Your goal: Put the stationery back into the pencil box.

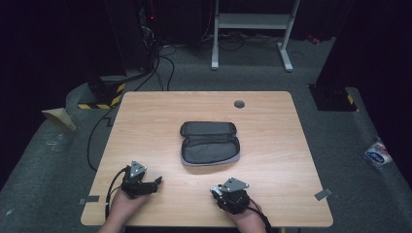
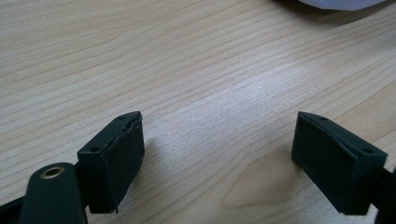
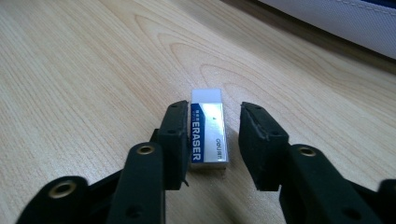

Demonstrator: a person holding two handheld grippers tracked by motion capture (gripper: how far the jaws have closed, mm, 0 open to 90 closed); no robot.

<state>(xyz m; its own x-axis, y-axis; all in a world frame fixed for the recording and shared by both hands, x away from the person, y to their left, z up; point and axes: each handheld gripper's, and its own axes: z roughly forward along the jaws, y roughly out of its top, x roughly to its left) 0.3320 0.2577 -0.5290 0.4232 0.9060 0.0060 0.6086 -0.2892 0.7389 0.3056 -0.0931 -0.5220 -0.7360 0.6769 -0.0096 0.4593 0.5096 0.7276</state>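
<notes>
From above, an unzipped grey pencil case (image 1: 210, 143) lies mid-frame on the desk (image 1: 272, 126), both claws near the bottom edge. The right claw (image 3: 212, 135) view reveals a white eraser (image 3: 208, 128) between its partly spread jaws, touching one, gap beside the other. The left claw (image 2: 217, 154) gapes wide over bare wood.

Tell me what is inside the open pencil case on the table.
From the high view, the pencil case lies unzipped and open flat, and both halves show only dark lining. Nothing visible inside, though small items could be lost in the dark. The eraser sits outside it, between the right gripper's jaws.
</notes>
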